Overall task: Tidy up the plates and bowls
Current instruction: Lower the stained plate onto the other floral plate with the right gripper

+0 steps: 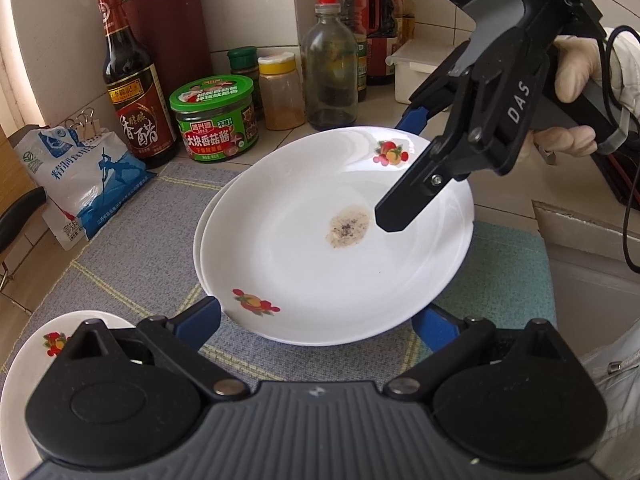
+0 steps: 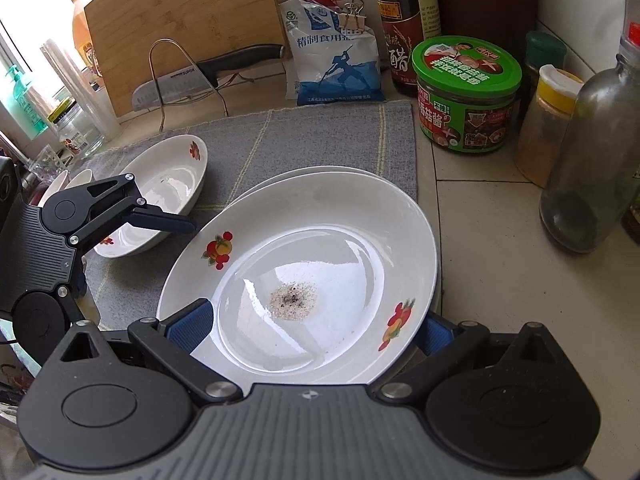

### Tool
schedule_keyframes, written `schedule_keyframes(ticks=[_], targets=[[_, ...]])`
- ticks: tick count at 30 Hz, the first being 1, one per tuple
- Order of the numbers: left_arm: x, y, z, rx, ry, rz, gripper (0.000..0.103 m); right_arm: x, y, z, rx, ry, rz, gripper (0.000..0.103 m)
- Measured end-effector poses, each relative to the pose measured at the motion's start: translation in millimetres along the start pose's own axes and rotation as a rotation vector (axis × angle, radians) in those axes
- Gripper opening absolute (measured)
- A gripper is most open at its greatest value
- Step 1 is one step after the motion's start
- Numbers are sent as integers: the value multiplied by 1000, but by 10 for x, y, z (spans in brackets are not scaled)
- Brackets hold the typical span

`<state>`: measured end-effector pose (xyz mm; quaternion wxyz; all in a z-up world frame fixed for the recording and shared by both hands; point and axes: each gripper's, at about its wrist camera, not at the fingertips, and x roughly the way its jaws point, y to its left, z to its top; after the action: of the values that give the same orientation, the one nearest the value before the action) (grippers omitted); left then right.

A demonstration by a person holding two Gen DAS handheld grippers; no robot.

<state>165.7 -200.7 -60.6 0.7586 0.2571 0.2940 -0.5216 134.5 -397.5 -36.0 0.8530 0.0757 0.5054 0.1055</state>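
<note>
Nearest my right gripper (image 2: 312,326), the white fruit-printed ceramic plate (image 2: 320,248) lies between its wide-spread blue fingers, stacked on a second plate at the grey mat's (image 2: 320,136) right edge. My left gripper (image 1: 316,322) likewise straddles it, fingers apart, gripping nothing. Risk: uneven closure could tilt the plate, spilling the speckled residue (image 2: 294,300). Beyond, glass condiment bottles (image 2: 588,168) stand near; a wide swing could topple them.

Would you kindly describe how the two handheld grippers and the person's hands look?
Both grippers, left gripper and right gripper, are black with ribbed grey bodies, silver pivot pins and blue finger pads. One side reads "DAS". The gloved hand wears a cream glove; a black cable trails behind.
</note>
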Motion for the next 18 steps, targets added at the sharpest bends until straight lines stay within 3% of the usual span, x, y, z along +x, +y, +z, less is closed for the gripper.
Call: schedule_keyframes(ticks=[18], targets=[[-32,-65,-22,-1,-22,11,101,-22,191,-92,-35,30,-106,103]])
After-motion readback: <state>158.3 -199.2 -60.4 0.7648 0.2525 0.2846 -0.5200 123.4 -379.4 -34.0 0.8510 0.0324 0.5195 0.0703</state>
